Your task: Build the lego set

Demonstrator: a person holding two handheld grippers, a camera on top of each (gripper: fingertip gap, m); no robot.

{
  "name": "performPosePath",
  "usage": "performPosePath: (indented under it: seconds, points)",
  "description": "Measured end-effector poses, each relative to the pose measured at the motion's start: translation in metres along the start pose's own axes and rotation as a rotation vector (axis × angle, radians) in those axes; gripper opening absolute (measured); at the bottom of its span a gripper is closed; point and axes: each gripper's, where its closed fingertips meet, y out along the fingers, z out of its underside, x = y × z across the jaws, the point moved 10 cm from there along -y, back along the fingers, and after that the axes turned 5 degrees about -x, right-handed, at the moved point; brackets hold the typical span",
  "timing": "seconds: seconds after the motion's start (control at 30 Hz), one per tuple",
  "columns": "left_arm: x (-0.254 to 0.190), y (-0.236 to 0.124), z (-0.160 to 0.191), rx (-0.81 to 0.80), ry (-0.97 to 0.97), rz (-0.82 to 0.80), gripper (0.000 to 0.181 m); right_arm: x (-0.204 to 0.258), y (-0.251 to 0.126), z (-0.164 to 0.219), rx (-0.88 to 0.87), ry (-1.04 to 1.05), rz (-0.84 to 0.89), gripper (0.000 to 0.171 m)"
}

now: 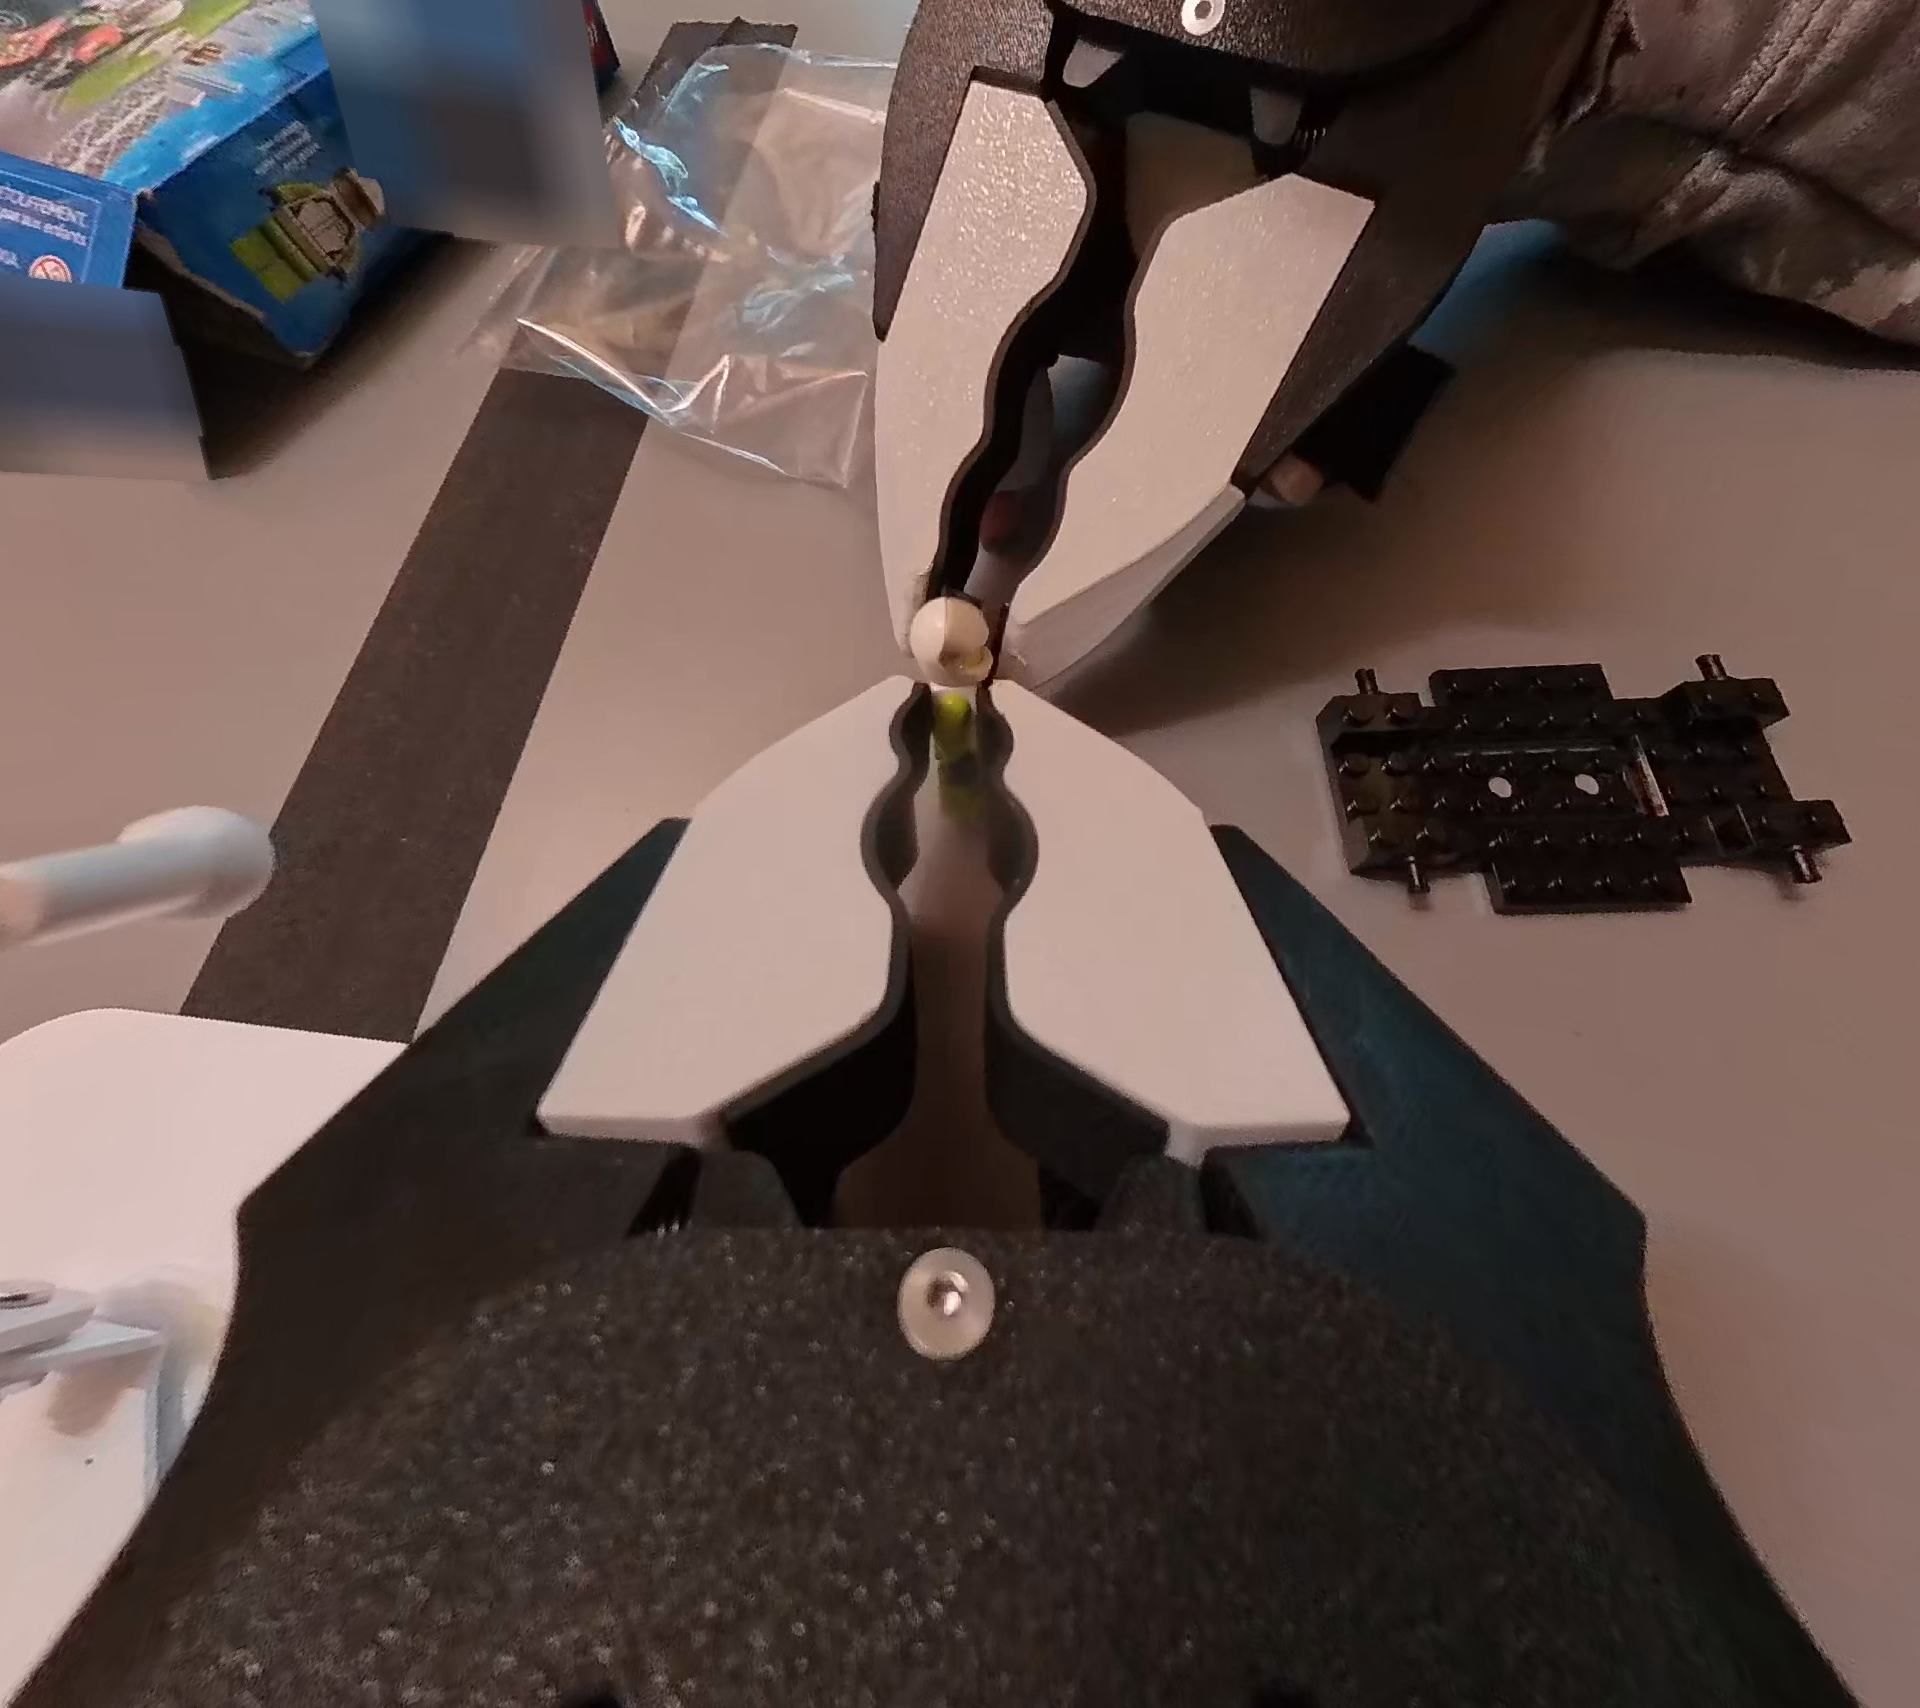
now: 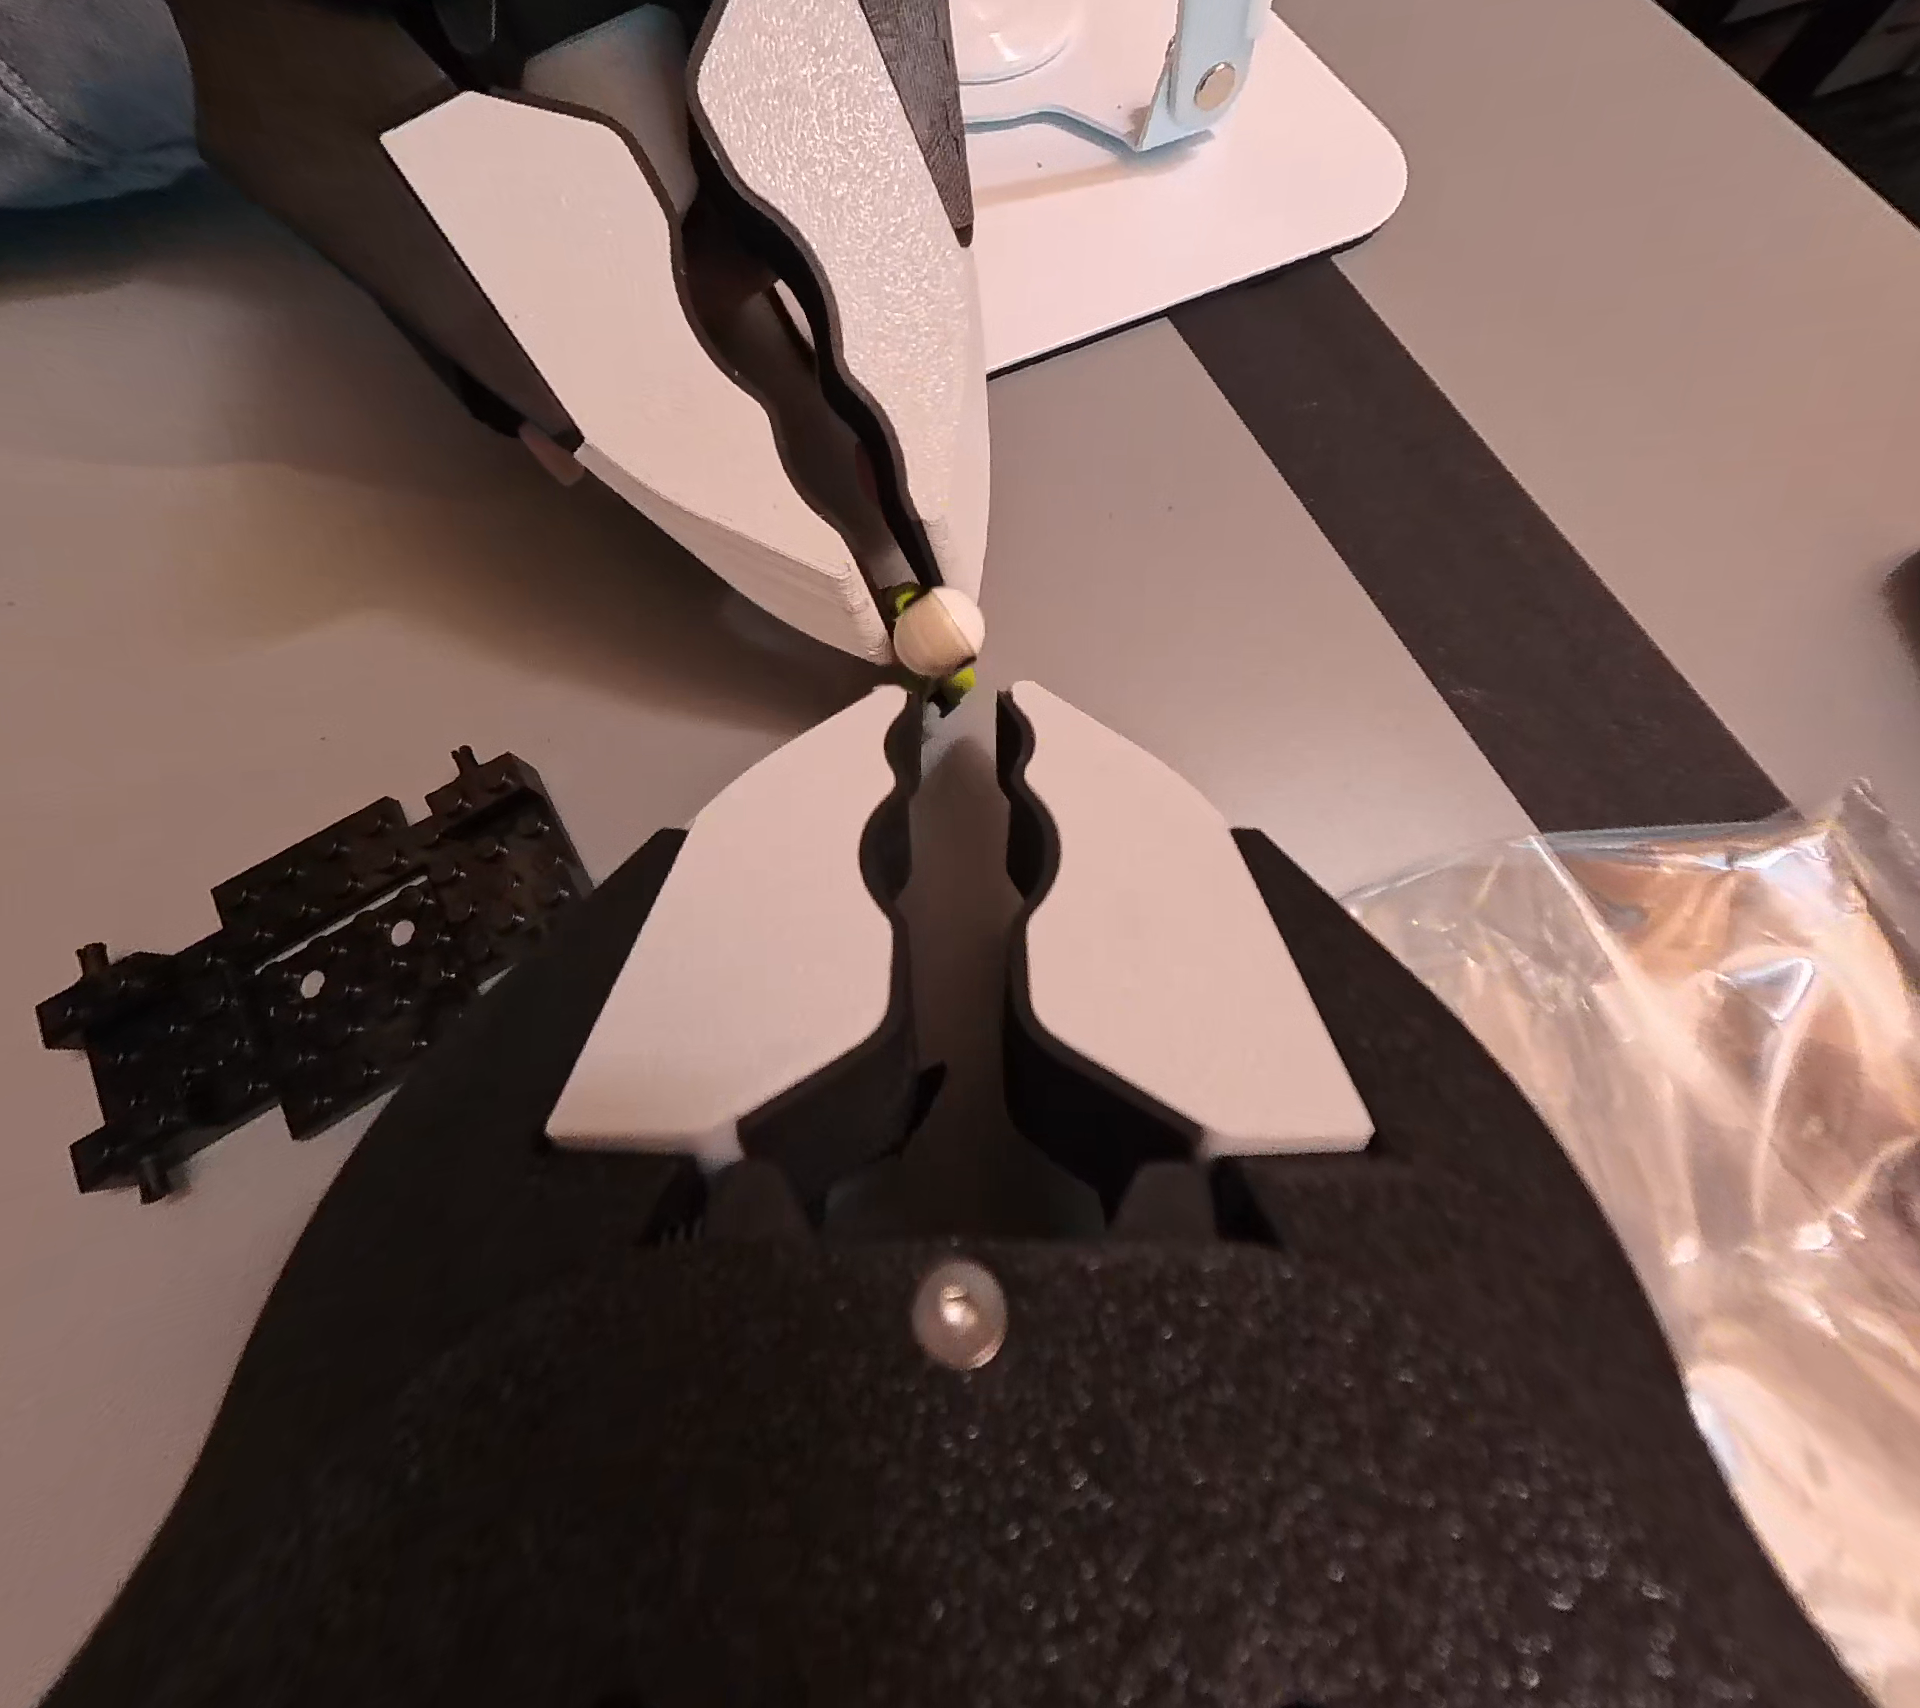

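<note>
Two tips meeting, left tongs, right tongs, lego piece lengthwise between

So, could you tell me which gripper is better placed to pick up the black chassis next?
Probably the right gripper: the chassis lies close beside it, while the left gripper is holding the lime piece.
</note>
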Motion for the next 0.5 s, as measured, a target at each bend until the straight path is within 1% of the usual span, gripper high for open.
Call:
performPosePath:
  seconds: [0.43, 0.5]
  points:
    - [0.0045, -0.004, 0.004, 0.027, -0.008, -0.015, 0.009, 0.0003, 0.0001, -0.0016, -0.018, 0.0, 0.01, 0.014]
    - [0.006, -0.0053, 0.0049, 0.03, -0.011, -0.016, 0.01, 0.0, 0.0014, -0.0029, -0.026, -0.004, 0.019, 0.016]
